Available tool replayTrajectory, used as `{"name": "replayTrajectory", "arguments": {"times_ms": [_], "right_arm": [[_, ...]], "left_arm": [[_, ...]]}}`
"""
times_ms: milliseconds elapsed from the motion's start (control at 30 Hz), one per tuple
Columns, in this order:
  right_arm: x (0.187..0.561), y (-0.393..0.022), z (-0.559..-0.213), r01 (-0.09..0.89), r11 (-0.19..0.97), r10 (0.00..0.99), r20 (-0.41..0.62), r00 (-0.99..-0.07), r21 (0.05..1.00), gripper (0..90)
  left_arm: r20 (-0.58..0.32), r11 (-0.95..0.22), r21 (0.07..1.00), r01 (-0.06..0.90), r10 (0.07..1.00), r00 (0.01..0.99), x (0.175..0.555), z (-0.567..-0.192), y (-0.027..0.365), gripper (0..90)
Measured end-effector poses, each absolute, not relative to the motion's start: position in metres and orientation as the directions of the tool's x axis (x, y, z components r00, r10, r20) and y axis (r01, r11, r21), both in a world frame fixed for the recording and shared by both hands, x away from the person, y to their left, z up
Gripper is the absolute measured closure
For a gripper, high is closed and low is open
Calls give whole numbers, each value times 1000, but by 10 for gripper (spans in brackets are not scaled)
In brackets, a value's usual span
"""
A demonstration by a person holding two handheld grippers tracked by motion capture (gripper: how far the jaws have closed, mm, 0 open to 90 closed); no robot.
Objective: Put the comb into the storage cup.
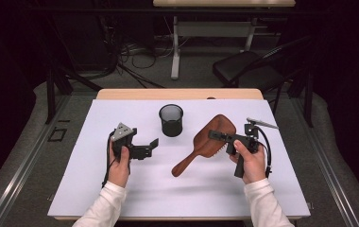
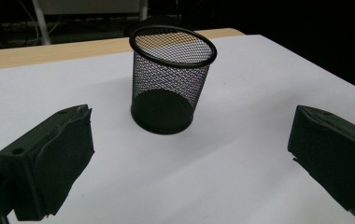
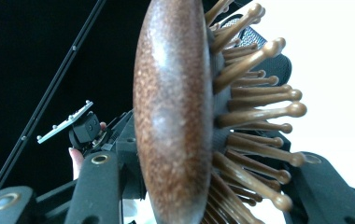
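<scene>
Holding: the right gripper (image 1: 217, 135) is clamped on one brown wooden hairbrush (image 1: 210, 140), one jaw on its smooth back and one on the bristle side.
Brush place: the hairbrush is just to the right of the black wire-mesh cup (image 1: 171, 120), near it but not touching.
Brush pose: in the high view its round head is by the right gripper and its handle slants down toward the person, with the end close to the white table top (image 1: 187, 189).
Brush close up: in the right gripper view the hairbrush (image 3: 175, 116) stands on edge, with its wooden pins sticking out to the right.
Left gripper: the left gripper (image 1: 150, 145) is let go and wide apart, with nothing between its jaws.
Left gripper place: it is to the left of the mesh cup, and its jaws point toward it.
Cup: in the left gripper view the mesh cup (image 2: 171, 79) stands upright on the white table top (image 2: 241, 163), a little way past the two jaws.
Count: one hairbrush, one mesh cup, two grippers, two hands.
Hands: the left hand (image 1: 119, 166) and the right hand (image 1: 249, 163) each hold one gripper, both in white sleeves.
</scene>
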State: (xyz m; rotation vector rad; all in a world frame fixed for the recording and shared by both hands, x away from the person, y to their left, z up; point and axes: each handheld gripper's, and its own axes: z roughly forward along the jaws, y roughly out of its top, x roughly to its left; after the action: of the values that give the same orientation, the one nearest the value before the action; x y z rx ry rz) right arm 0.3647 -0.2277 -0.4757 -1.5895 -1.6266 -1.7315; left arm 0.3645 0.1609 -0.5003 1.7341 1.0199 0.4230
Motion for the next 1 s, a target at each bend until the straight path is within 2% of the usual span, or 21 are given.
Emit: {"name": "replayTrajectory", "arguments": {"times_ms": [1000], "right_arm": [[366,-216,-476,774,-317,496,792,-357,548,485]], "left_arm": [[-179,-127,882,453,800,573,366,-496,167,7]]}}
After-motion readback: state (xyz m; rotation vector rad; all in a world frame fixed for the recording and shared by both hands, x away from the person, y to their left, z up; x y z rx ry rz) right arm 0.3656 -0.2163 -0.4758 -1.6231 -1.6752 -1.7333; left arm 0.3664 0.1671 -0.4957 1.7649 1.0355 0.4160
